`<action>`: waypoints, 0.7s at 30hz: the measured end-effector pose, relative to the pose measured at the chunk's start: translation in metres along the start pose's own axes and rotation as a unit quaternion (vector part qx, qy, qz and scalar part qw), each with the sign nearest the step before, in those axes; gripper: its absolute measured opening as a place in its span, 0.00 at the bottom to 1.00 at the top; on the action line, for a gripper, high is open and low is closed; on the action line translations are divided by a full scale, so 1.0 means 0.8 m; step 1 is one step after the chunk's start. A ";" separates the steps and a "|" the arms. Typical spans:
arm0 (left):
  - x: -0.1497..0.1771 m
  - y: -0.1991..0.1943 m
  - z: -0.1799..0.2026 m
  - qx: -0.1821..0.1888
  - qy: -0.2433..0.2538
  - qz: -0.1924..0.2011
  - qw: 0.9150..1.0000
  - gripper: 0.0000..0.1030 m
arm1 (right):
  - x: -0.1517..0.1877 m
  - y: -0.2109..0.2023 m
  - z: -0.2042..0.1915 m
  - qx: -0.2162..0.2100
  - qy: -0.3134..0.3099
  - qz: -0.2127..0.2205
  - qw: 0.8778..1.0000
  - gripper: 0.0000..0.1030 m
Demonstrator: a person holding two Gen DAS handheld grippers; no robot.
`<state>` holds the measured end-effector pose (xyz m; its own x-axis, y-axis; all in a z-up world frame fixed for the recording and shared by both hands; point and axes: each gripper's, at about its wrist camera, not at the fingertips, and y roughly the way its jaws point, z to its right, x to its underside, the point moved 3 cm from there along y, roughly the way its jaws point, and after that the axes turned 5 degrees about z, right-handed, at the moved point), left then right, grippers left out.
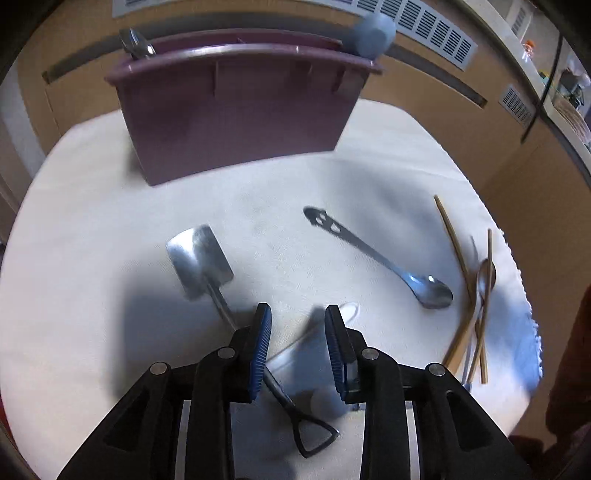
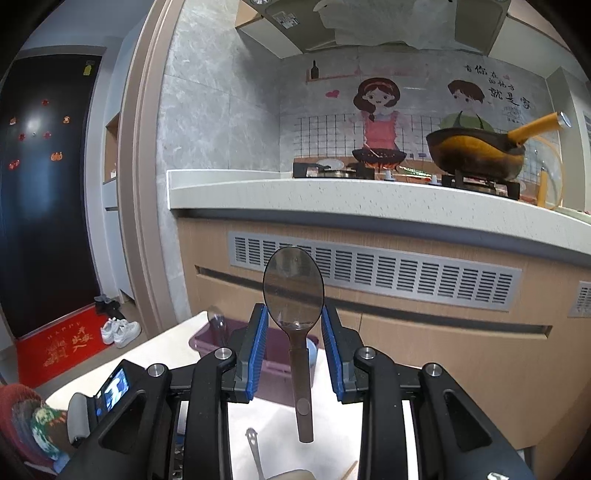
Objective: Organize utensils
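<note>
- Right gripper (image 2: 293, 311): pinching the dark see-through spoon (image 2: 293, 284) by the lower sides of its bowl. The bowl stands up and the handle hangs back towards the camera.
- That spoon is in the air, nearer the camera than the purple bin (image 2: 273, 356) and above it. Smooth oval bowl, flat brown handle.
- Left gripper (image 1: 297, 314): jaws spread, pads pressing on nothing. It points down at the cloth in front of the bin.
- White spoon (image 1: 347, 310): lies on the cloth under the left jaws, partly hidden and blurred.
- Shovel-shaped metal spoon (image 1: 201, 258): in front of the bin, blade towards it. Its black loop handle runs under the left finger.
- Steel spoon with face cut-outs (image 1: 376, 258): in front of the bin and to its right, bowl pointing away from it.
- Wooden chopsticks (image 1: 465, 280): crossed over a small spoon (image 1: 485, 275), furthest right of the bin, close to the frilled edge of the white cloth (image 1: 92, 221).
- In the bin: a metal spoon (image 1: 136, 46) at the left end, a pale round thing (image 1: 373, 35) at the right end.
- Open room: bare cloth between the bin's front wall and the loose utensils. A cabinet front stands behind the bin.
</note>
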<state>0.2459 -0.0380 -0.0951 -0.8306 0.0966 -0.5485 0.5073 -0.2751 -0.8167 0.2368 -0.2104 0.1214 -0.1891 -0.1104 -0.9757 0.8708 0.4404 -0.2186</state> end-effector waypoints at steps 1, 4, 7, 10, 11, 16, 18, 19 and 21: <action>-0.004 -0.007 -0.004 -0.028 -0.001 0.023 0.999 0.30 | 0.004 -0.001 0.001 0.002 0.002 -0.002 1.000 0.27; -0.015 -0.024 -0.025 -0.094 -0.038 0.076 0.992 0.30 | 0.020 -0.002 0.007 0.003 0.006 -0.010 1.000 0.27; -0.017 -0.008 -0.046 -0.100 -0.109 0.053 0.988 0.31 | 0.038 0.004 0.011 0.001 0.015 -0.025 1.000 0.27; -0.020 0.011 -0.048 -0.098 -0.130 0.032 0.986 0.33 | 0.053 0.008 0.013 -0.003 0.021 -0.036 0.999 0.27; -0.023 0.013 -0.044 -0.100 -0.126 0.038 0.986 0.35 | 0.056 0.008 0.014 -0.003 0.022 -0.039 0.999 0.27; -0.040 0.025 -0.036 -0.101 -0.126 0.023 0.987 0.43 | 0.074 0.010 0.019 0.003 0.031 -0.052 0.998 0.27; -0.041 0.026 -0.032 -0.106 -0.119 0.018 0.987 0.43 | 0.079 0.011 0.019 0.011 0.029 -0.053 0.998 0.27; -0.040 0.026 -0.028 -0.110 -0.111 0.020 0.988 0.43 | 0.081 0.010 0.019 0.014 0.026 -0.053 0.998 0.27; -0.042 0.032 -0.030 -0.118 -0.076 0.023 0.990 0.43 | 0.084 0.009 0.017 0.017 0.025 -0.053 0.998 0.27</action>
<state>0.2922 -0.0252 -0.1020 -0.8214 -0.0598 -0.5671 0.5698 -0.0429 -0.8207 0.2370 -0.2269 0.0545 -0.3025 -0.1100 -0.9468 0.8592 0.3985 -0.3208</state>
